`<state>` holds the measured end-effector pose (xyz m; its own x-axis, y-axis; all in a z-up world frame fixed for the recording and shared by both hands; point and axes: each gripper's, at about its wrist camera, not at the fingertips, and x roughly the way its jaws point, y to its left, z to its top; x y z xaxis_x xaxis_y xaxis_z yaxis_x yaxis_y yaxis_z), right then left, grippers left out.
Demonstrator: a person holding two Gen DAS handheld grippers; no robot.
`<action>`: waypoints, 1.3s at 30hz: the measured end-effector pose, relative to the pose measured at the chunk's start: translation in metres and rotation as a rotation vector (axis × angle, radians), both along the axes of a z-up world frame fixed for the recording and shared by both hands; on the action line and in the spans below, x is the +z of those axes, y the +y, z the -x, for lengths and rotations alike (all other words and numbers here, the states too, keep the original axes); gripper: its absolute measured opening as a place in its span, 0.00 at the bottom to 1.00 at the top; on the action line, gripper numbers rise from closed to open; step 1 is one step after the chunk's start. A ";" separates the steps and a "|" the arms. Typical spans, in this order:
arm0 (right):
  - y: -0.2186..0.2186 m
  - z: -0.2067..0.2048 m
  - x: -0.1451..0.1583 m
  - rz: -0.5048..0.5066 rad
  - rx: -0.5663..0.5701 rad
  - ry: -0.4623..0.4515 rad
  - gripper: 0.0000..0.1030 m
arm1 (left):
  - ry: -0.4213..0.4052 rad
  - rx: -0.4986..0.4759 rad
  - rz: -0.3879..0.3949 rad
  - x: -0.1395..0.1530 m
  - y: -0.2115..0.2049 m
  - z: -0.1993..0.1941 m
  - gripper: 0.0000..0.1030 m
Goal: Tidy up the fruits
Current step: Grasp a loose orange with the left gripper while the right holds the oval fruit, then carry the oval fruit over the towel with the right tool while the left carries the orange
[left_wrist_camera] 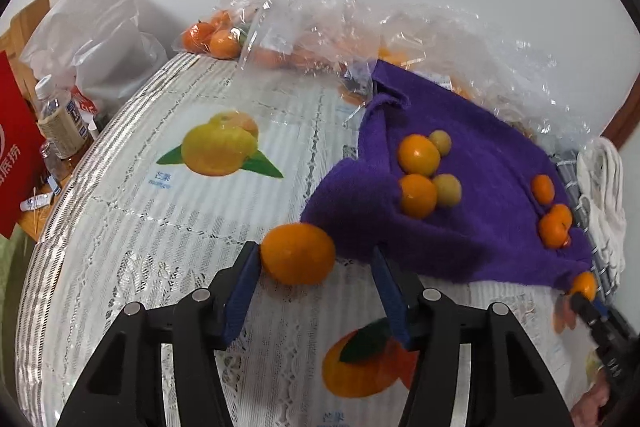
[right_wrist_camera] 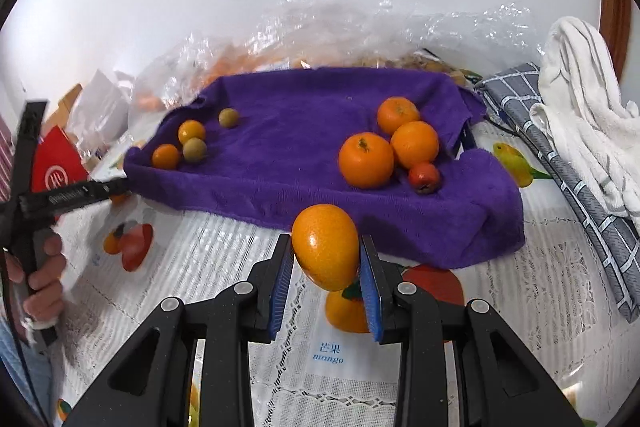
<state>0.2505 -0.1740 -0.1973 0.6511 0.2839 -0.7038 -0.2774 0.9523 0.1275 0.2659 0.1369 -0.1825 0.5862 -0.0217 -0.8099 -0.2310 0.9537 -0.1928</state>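
A purple towel [left_wrist_camera: 480, 187] [right_wrist_camera: 320, 147] lies on the table with fruit in two groups. At its left end lie two small oranges [left_wrist_camera: 418, 155] [right_wrist_camera: 191, 131] and two small yellow-green fruits [right_wrist_camera: 195, 149]. At its right end lie three oranges [right_wrist_camera: 366, 159] and a small red fruit [right_wrist_camera: 424, 177]. My left gripper [left_wrist_camera: 316, 259] is open around a loose orange [left_wrist_camera: 298, 253] that touches its left finger at the towel's near edge. My right gripper [right_wrist_camera: 325, 255] is shut on an orange [right_wrist_camera: 326, 251], held in front of the towel.
Clear plastic bags with oranges [left_wrist_camera: 280, 27] lie behind the towel by the wall. A grey checked cloth [right_wrist_camera: 560, 163] and a white towel [right_wrist_camera: 588, 99] lie at the right. Bottles [left_wrist_camera: 60, 123] and a red box [left_wrist_camera: 16, 147] stand left of the table. The tablecloth [left_wrist_camera: 160, 227] has printed fruit.
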 end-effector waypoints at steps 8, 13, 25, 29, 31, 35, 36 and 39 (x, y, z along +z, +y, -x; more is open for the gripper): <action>0.007 0.004 0.000 0.017 0.009 -0.024 0.31 | -0.016 0.033 -0.063 -0.001 -0.001 0.002 0.36; 0.004 0.005 -0.001 0.015 0.004 -0.030 0.31 | -0.034 0.063 0.042 0.001 0.014 0.010 0.36; -0.014 0.007 0.011 -0.041 -0.062 -0.094 0.31 | -0.203 0.052 0.043 0.027 0.008 0.029 0.36; -0.017 0.007 0.014 -0.059 -0.076 -0.105 0.31 | -0.252 0.012 0.016 0.035 -0.006 0.034 0.36; -0.018 0.008 0.017 -0.070 -0.082 -0.119 0.31 | -0.273 -0.011 0.002 0.038 -0.012 0.036 0.36; -0.021 0.011 0.022 -0.076 -0.105 -0.146 0.31 | -0.311 -0.055 -0.015 0.044 -0.025 0.042 0.36; -0.022 0.011 0.023 -0.077 -0.106 -0.148 0.31 | -0.319 -0.066 -0.018 0.045 -0.028 0.043 0.36; -0.023 0.012 0.024 -0.071 -0.112 -0.157 0.31 | -0.331 -0.087 -0.027 0.047 -0.035 0.045 0.36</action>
<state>0.2385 -0.1971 -0.1729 0.7816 0.2488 -0.5720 -0.1921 0.9684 0.1587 0.2204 0.1021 -0.1351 0.8140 -0.0645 -0.5772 -0.0773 0.9729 -0.2178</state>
